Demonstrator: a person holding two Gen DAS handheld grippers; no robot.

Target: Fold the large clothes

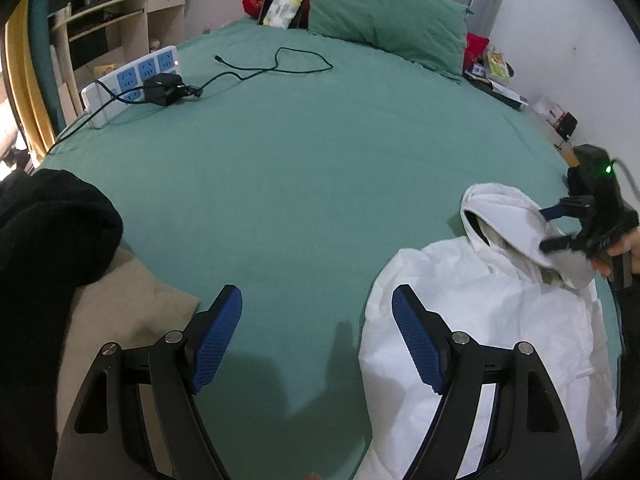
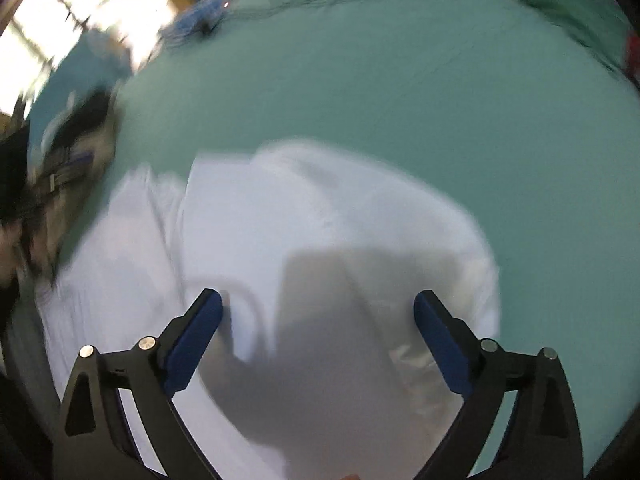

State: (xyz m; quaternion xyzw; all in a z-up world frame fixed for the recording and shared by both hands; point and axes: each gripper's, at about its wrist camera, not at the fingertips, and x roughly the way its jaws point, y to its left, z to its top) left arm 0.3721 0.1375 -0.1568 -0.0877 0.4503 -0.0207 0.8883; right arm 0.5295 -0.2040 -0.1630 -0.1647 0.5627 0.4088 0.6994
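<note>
- White hooded fabric garment point(image 1: 480, 320): lies spread on the near right part of the green bedsheet point(image 1: 300, 184), flat for folding.
- Left gripper point(image 1: 316, 340): jaws wide, empty, poised beside its edge.
- Right gripper point(image 2: 318, 340): jaws wide, empty, over the hood point(image 1: 500, 216).
- Green pillow point(image 1: 384, 12): far, clear of the work.

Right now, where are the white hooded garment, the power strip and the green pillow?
white hooded garment point(image 1: 480, 300): left wrist view, on its chest panel below the hood.
power strip point(image 1: 132, 78): left wrist view, on a blue socket face.
green pillow point(image 1: 380, 12): left wrist view, on the middle of its cover.
</note>
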